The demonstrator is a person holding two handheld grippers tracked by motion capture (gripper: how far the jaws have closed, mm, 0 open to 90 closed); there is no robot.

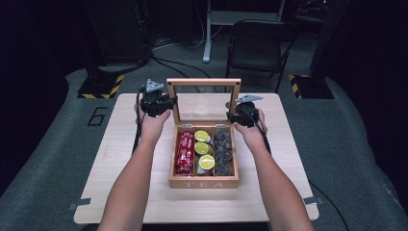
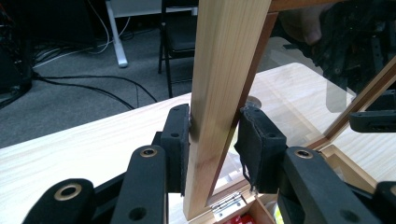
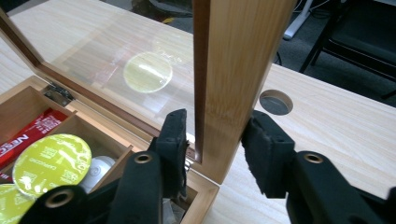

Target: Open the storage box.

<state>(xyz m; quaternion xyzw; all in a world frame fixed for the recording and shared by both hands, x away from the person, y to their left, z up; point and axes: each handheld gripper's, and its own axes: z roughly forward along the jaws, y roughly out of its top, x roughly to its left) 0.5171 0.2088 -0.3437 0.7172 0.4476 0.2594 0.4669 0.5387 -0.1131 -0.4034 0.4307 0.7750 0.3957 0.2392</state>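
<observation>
High view looks down; both gripper views sit close (perhaps touching) the lid (image 1: 203,98).

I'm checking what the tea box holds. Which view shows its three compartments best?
The high view: the tea box lies open from above, all three compartments visible. The right gripper view catches two compartments by the lid; the left gripper view shows mostly the lid's frame and a corner.

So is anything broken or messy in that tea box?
Nothing stands out. The tea box sits square on the table, its glass lid upright, with each gripper's fingers around a side of the frame. Red packets, yellow-lidded capsules and dark wrapped pieces stay in separate compartments.
</observation>
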